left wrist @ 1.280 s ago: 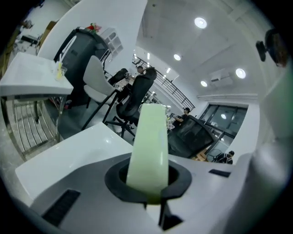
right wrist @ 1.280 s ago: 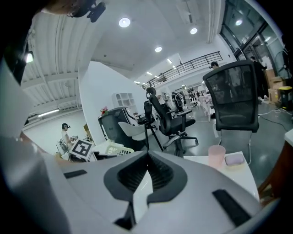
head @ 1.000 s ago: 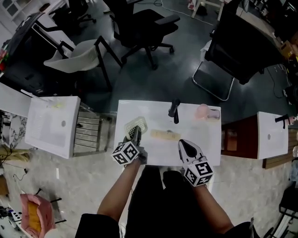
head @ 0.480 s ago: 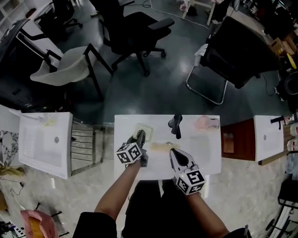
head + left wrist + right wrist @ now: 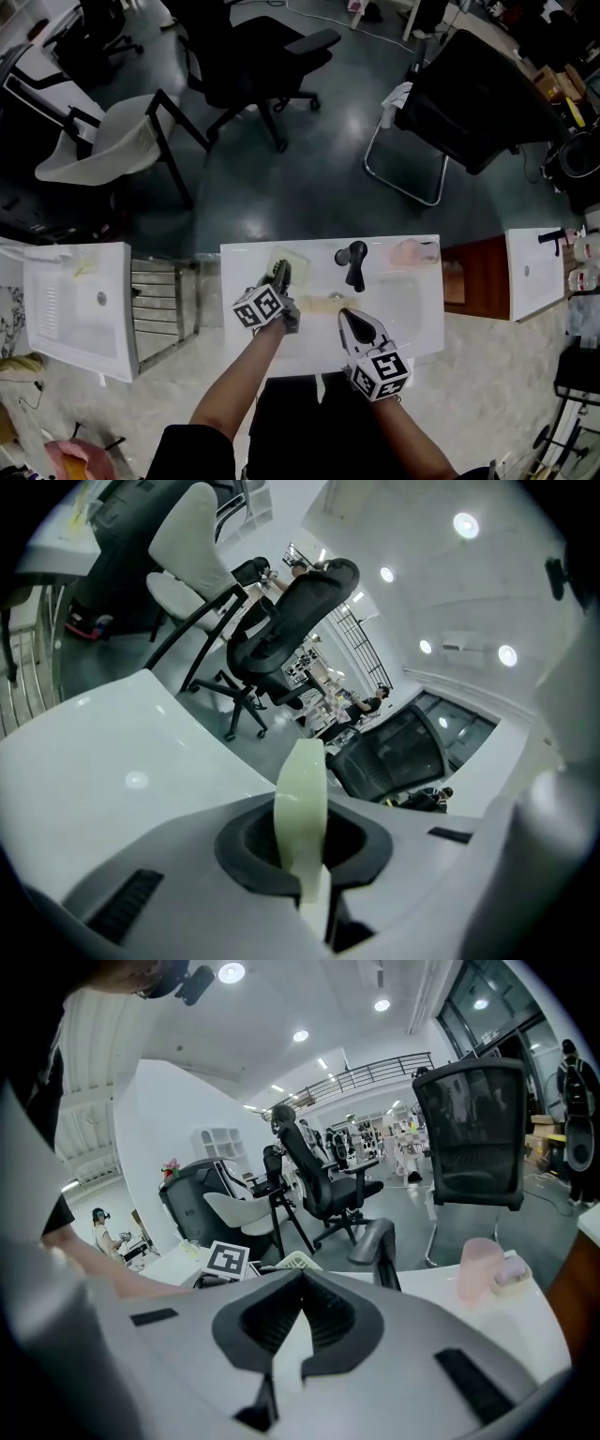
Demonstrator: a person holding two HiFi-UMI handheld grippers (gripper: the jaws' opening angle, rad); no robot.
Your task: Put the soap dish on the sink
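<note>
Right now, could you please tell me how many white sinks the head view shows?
3. The left sink stands apart at the picture's left, the middle sink is directly in front of the person, and the right sink is near the right edge. Others may be out of frame.

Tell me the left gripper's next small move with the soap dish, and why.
Probably lower the soap dish onto the bare sink ledge left of the faucet, then release. The left gripper is shut on its rim and holds it over that ledge; contact isn't clear.
</note>
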